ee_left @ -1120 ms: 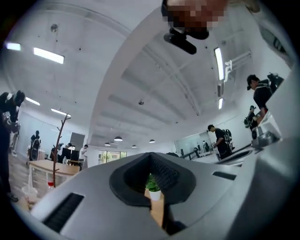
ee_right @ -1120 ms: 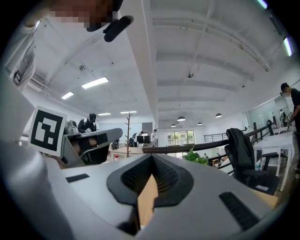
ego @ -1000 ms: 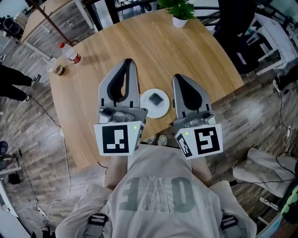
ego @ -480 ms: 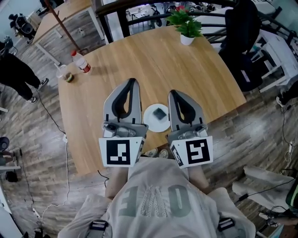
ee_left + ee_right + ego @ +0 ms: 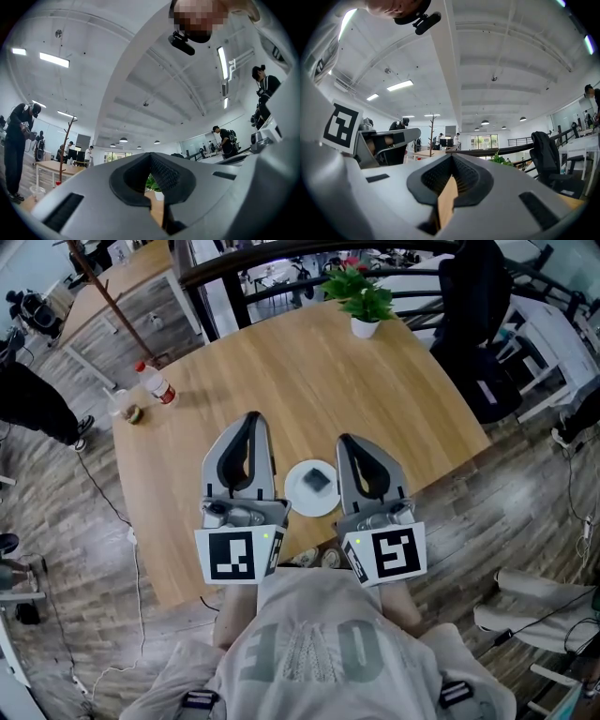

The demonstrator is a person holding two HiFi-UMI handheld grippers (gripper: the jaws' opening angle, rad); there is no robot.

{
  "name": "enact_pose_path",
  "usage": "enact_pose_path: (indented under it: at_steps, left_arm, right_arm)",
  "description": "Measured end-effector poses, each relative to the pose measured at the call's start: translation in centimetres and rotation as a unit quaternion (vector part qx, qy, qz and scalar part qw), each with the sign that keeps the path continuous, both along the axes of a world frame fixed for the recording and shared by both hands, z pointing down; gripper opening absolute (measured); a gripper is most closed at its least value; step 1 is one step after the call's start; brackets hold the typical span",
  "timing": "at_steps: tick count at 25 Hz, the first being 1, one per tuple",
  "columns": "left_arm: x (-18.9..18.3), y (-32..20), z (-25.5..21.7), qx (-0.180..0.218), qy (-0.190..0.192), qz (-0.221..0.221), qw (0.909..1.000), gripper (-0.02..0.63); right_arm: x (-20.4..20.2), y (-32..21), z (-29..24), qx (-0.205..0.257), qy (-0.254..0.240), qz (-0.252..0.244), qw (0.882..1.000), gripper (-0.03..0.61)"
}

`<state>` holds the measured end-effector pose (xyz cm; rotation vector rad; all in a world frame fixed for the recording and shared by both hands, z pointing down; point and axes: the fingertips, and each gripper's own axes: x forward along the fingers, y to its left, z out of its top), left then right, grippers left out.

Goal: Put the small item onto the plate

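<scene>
The small item (image 5: 319, 479) is laid on the plate (image 5: 296, 502). Left gripper (image 5: 251, 418) and right gripper (image 5: 345, 440) jaws are shut and empty; the plate should not be bumped.

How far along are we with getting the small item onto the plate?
Done: the small dark item lies on the white plate. In hand: nothing; the left gripper and right gripper are shut and empty, flanking the plate. Left: nothing that I can see.
</scene>
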<state>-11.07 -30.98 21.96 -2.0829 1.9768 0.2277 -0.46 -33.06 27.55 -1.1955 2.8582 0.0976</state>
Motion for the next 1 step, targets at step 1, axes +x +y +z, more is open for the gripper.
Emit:
enact_pose_path:
  at_steps: [1]
  left_arm:
    - [-0.11,-0.1,0.05,-0.003,0.004,0.0,1.0,0.009]
  right_arm:
    - [-0.04,-0.02,-0.05,0.001,0.001,-0.001,1.0,0.017]
